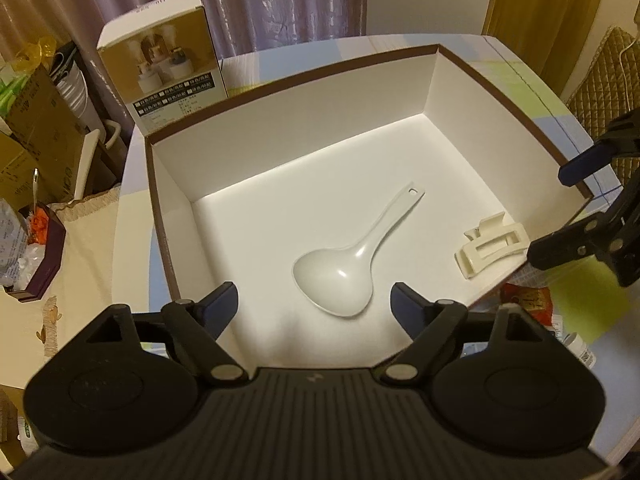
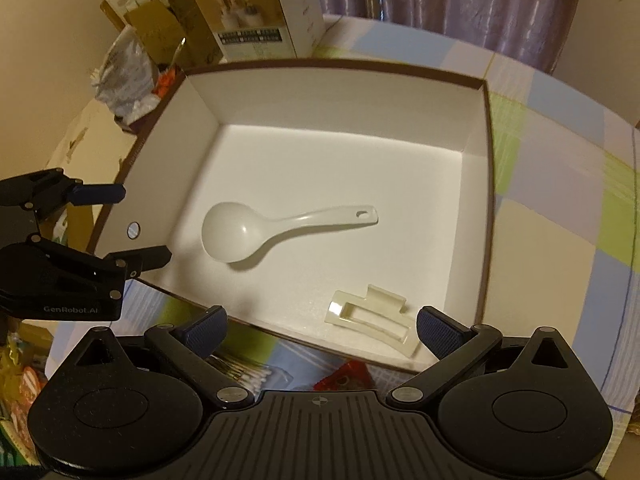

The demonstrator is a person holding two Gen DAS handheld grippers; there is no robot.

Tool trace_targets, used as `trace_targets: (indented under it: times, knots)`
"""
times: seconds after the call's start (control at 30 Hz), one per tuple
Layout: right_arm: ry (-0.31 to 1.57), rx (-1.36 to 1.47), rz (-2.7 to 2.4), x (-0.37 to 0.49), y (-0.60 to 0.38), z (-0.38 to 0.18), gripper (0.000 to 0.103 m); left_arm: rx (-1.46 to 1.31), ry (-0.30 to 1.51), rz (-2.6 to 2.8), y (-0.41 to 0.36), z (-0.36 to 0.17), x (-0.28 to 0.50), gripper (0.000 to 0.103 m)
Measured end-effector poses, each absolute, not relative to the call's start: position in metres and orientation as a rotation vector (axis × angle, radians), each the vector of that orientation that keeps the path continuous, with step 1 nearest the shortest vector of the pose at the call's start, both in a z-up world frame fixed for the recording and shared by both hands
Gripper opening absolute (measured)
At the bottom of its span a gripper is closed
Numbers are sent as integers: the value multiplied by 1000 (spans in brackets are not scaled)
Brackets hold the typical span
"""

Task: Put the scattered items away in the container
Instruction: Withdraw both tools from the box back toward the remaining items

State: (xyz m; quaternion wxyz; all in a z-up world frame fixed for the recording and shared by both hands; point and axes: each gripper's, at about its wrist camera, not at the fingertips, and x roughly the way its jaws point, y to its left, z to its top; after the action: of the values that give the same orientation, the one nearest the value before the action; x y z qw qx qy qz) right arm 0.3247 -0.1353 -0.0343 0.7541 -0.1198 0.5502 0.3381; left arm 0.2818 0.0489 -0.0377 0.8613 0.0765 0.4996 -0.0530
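Now both the left hand-held gripper (image 1: 314,300) and right hand-held gripper (image 2: 322,326) hang spread and empty above the box (image 2: 486,184); spoon (image 1: 344,264) and hair clip (image 2: 370,320) lie below, so lift clear before fetching the red packet (image 2: 346,376) nearer the right hand-held gripper.

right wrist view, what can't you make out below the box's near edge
- Red packet: right wrist view, its lower part is hidden by the right gripper body; print unreadable.
- Cotton swabs: partly behind the same gripper's linkage.
- Clutter at the left edge: cut off by the fisheye rim and blurred.
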Motion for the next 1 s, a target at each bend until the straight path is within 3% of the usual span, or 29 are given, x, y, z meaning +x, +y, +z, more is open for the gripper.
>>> trace_targets:
  times: [0.53, 1.0]
  knots:
    - [929, -115, 724, 277, -197, 9, 103, 109, 967, -90, 54, -3, 219, 90]
    - [882, -170, 737, 215, -225, -19, 103, 35, 987, -46, 75, -14, 155, 90]
